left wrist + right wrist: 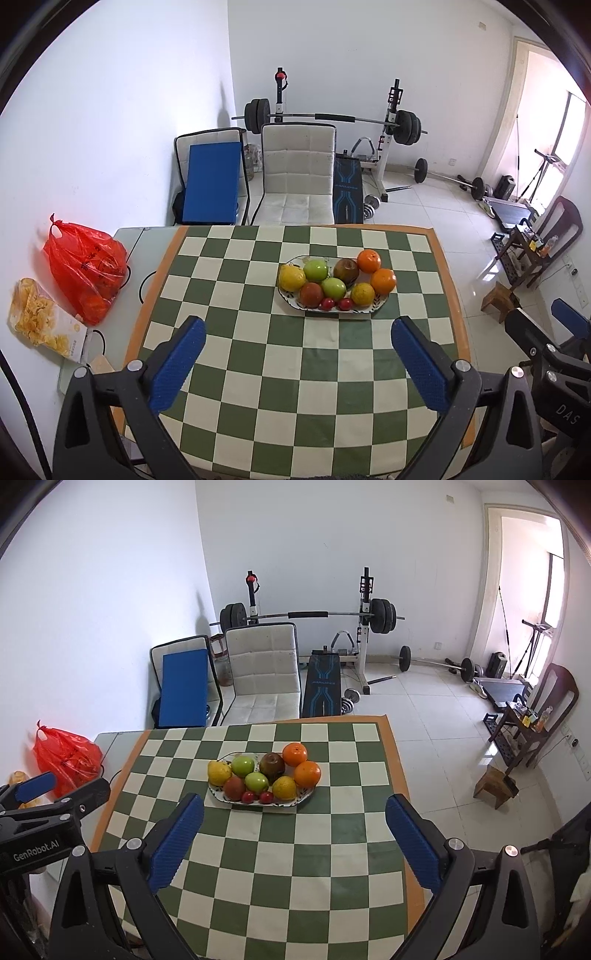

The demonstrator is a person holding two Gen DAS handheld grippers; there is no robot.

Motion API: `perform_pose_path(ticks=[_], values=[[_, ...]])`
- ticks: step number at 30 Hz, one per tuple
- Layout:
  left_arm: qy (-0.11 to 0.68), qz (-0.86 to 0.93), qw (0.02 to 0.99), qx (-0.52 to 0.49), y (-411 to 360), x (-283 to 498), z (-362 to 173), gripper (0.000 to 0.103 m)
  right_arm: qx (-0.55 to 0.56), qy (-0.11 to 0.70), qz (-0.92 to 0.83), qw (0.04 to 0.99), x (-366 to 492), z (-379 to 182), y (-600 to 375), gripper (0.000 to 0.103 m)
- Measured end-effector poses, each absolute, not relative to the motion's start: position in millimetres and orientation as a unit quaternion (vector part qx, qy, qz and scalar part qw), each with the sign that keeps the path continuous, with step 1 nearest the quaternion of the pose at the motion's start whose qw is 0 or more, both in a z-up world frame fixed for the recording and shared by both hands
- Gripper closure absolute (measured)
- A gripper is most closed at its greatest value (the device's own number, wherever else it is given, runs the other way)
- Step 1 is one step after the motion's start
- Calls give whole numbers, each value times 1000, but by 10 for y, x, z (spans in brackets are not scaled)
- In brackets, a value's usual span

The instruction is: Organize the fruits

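Observation:
A patterned oval plate (291,300) (221,796) sits on the green-and-white checked tablecloth (288,369) (280,856). It holds two oranges (383,280) (307,773), two green apples (316,269) (243,765), yellow fruits (291,278) (219,771), a dark brown fruit (346,270) (272,763), a reddish fruit (311,294) and two small red ones (345,304) (266,796). My left gripper (298,334) hangs open above the cloth, short of the plate, with nothing between its blue pads. My right gripper (294,812) is also open and holds nothing, just in front of the plate.
A red plastic bag (85,269) (66,757) and a snack packet (40,317) lie on the table's left side. A white chair (295,177) (264,675) stands behind the table. Weight bench and barbells (332,122) fill the back; a small wooden stool (495,782) stands at right.

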State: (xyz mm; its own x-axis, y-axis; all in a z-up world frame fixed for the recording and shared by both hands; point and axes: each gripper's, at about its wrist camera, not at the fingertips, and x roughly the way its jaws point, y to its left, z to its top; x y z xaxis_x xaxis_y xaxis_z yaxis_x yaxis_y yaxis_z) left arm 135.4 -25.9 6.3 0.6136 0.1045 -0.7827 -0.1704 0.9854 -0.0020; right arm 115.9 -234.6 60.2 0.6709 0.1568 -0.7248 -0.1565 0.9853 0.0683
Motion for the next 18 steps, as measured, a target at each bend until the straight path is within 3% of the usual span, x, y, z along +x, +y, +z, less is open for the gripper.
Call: perform_pose_path(ticks=[18], values=[[485, 92, 869, -23, -279, 2129, -637, 0, -5, 453, 69, 889, 2195, -309, -2345, 2]])
